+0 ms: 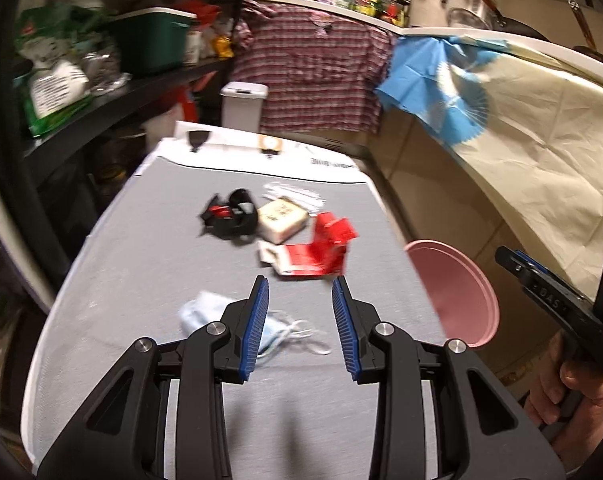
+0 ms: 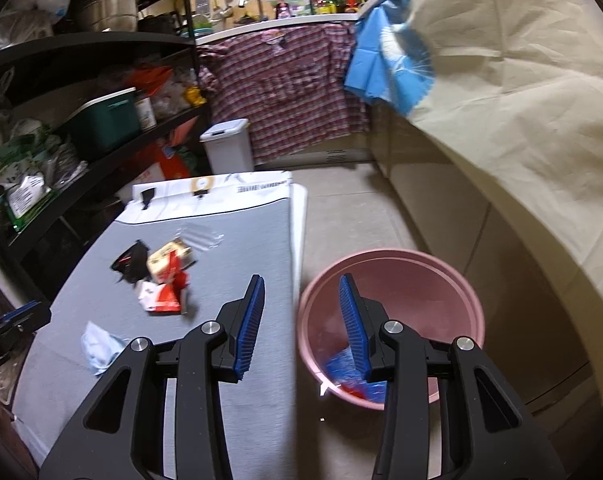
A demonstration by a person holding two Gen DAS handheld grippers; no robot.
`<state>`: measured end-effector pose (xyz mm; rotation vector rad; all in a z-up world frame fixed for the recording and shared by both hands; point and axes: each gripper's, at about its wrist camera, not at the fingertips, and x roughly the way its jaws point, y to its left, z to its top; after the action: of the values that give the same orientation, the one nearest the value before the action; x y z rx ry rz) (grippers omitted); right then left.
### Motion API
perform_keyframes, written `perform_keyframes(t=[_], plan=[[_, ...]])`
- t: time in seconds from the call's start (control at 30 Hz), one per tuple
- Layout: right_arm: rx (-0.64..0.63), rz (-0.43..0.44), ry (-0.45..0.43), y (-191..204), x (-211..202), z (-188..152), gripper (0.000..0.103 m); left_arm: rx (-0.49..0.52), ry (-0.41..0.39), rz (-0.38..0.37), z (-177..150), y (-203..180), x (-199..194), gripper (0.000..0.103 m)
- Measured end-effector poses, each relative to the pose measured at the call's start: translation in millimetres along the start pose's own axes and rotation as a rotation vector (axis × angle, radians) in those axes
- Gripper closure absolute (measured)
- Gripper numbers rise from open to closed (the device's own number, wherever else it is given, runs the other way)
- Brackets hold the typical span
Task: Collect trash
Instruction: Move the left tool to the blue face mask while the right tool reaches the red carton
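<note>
Trash lies on the grey desk (image 1: 121, 280): a blue mask (image 1: 205, 316) nearest, at 10 o'clock of the left claw (image 1: 300, 294), and a red box (image 1: 321, 252) at 12. Both claws are spread and hold nothing. Best to drop low over the mask and pinch its middle. The pink bucket (image 2: 441, 280) sits under the right claw (image 2: 301, 292), at the desk's edge.

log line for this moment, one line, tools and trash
left tool: open, empty | right tool: open, empty | face mask, red carton: on board | pink bucket: holds blue wrapper
</note>
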<state>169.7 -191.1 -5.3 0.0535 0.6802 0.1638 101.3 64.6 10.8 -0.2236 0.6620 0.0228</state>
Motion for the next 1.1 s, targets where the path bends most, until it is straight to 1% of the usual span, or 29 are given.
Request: perform_keyframes(t=[0.23, 0.33, 0.43, 0.5, 0.6, 0.8, 0.9, 0.93, 1.0, 1.1], plan=[[-0.057, 0.045, 0.009, 34.4, 9.9, -14.3, 0.065, -0.03, -0.04, 0.091, -20.6, 38.0, -1.0, 0.07], [-0.063, 0.06, 0.021, 43.9, 17.4, -17.0, 0.065, -0.057, -0.026, 0.11, -25.2, 49.4, 10.1, 0.07], [-0.071, 0.073, 0.041, 53.2, 28.4, -20.7, 0.065, -0.097, 0.013, 0.098, -30.0, 57.2, 24.4, 0.07], [-0.087, 0.081, 0.053, 62.0, 36.0, -23.0, 0.065, -0.154, 0.048, 0.084, -32.3, 66.0, 36.4, 0.07], [-0.094, 0.086, 0.055, 70.5, 46.1, -23.6, 0.064, -0.196, 0.071, 0.086, -35.6, 73.8, 48.4, 0.07], [-0.094, 0.106, 0.088, 85.4, 73.1, -25.1, 0.061, -0.195, 0.106, 0.082, -40.8, 72.0, 69.2, 0.07], [-0.096, 0.115, 0.106, 91.6, 85.7, -24.3, 0.054, -0.208, 0.132, 0.099, -42.4, 74.8, 77.0, 0.07], [-0.097, 0.119, 0.116, 93.0, 90.3, -24.7, 0.048, -0.215, 0.14, 0.103, -42.9, 76.3, 79.2, 0.07], [-0.097, 0.124, 0.129, 97.2, 101.1, -24.3, 0.047, -0.242, 0.157, 0.092, -44.7, 79.2, 84.6, 0.07], [-0.103, 0.129, 0.138, 103.1, 113.7, -23.2, 0.047, -0.23, 0.163, 0.094, -45.4, 76.8, 89.0, 0.07]])
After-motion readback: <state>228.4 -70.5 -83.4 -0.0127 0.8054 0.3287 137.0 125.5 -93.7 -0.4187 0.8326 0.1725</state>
